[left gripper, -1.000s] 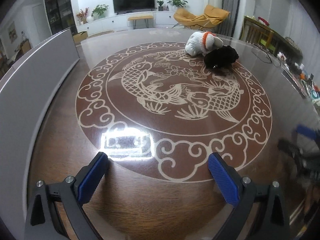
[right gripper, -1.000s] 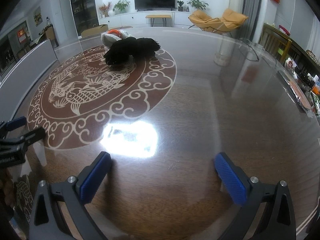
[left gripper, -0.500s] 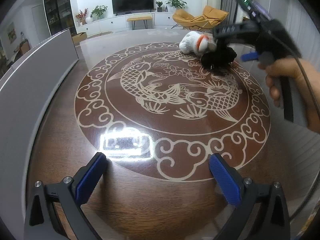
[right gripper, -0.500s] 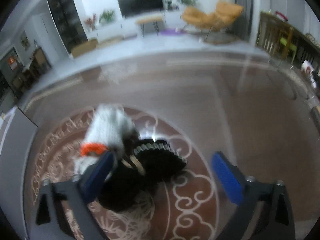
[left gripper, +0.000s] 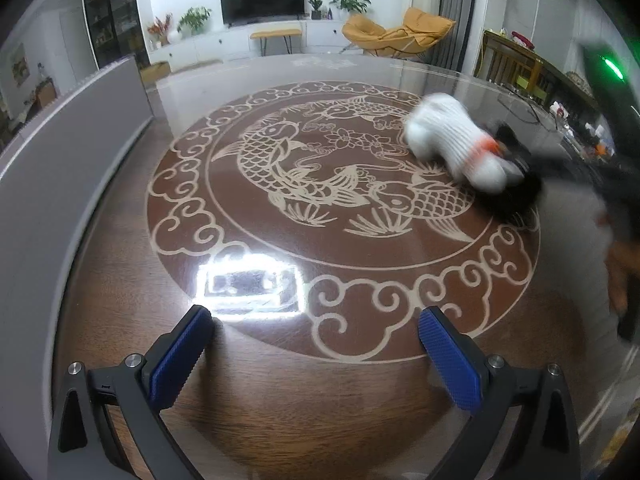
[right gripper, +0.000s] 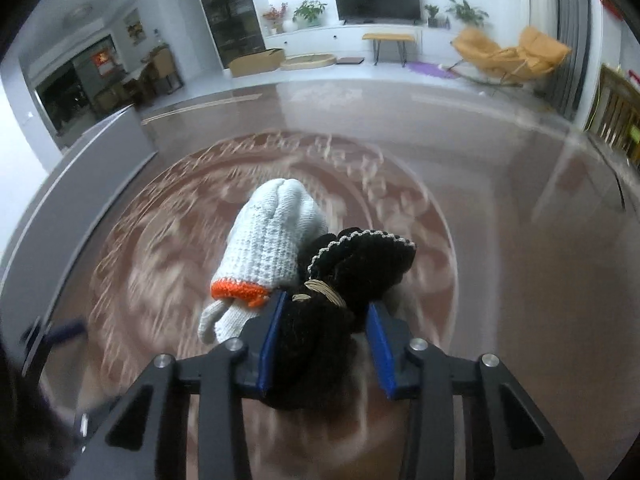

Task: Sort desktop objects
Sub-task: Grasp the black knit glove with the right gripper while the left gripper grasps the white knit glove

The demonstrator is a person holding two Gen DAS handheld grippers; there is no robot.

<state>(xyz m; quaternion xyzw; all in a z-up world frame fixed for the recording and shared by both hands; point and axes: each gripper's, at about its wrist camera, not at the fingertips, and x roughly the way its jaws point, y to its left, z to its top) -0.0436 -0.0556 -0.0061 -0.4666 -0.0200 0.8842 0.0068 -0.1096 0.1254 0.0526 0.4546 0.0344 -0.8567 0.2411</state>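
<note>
A black knitted glove (right gripper: 340, 300) with a pale-trimmed cuff sits between the blue pads of my right gripper (right gripper: 326, 332), which is shut on it. A white knitted glove (right gripper: 272, 240) with an orange cuff lies against it on the left. In the left wrist view the white glove (left gripper: 452, 144) and the black glove (left gripper: 516, 196) show blurred at the right of the round carp pattern, with the right gripper's dark body (left gripper: 616, 168) beside them. My left gripper (left gripper: 316, 352) is open and empty, low over the table's near part.
The glossy brown table (left gripper: 280, 400) bears a large round fish pattern (left gripper: 320, 184). A grey panel (left gripper: 60, 160) runs along the left edge. Small items (left gripper: 576, 136) crowd the far right edge. A lamp glare (left gripper: 248, 284) lies ahead of the left gripper.
My right gripper has moved in over the gloves and closed on the black glove. The gloves have shifted toward me and to the right. My left gripper has barely moved.
</note>
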